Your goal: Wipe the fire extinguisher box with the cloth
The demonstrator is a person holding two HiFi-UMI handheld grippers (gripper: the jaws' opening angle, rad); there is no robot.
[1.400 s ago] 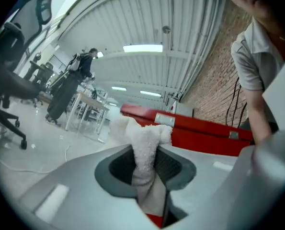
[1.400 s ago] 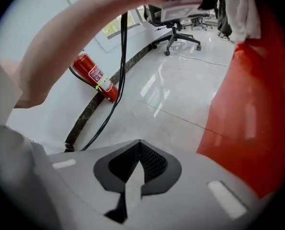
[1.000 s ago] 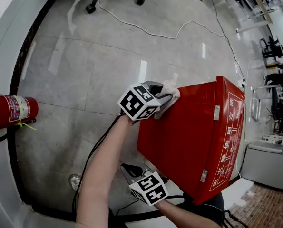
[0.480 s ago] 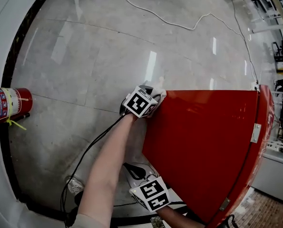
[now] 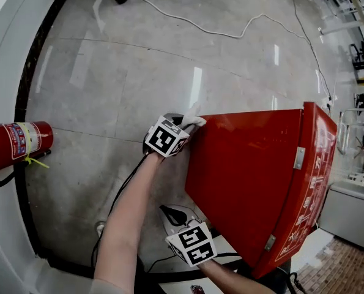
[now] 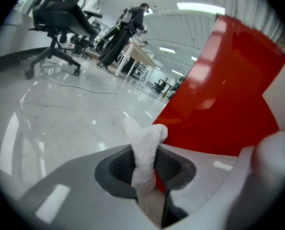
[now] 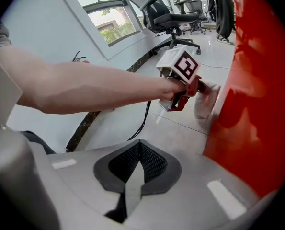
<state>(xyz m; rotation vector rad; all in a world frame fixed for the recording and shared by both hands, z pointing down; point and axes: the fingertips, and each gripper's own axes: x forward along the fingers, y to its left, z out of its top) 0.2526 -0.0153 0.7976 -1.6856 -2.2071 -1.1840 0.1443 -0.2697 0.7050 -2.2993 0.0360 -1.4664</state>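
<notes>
1. The left gripper (image 6: 147,176) has its fingers clamped on the white cloth (image 6: 143,145); the cloth lies against the near corner of the red fire extinguisher box (image 5: 249,176).
2. The right gripper (image 7: 132,176), fingers together on nothing, hangs low beside the box; the box's base is out of sight.
3. The print on the box's front is too slanted to read; a fire extinguisher (image 5: 13,144) is cut off at the left edge.

place: open office workroom | evidence: swivel chairs (image 6: 61,18), desks (image 6: 135,53), glossy tiled floor (image 5: 139,60), ceiling strip lights (image 6: 199,6)
</notes>
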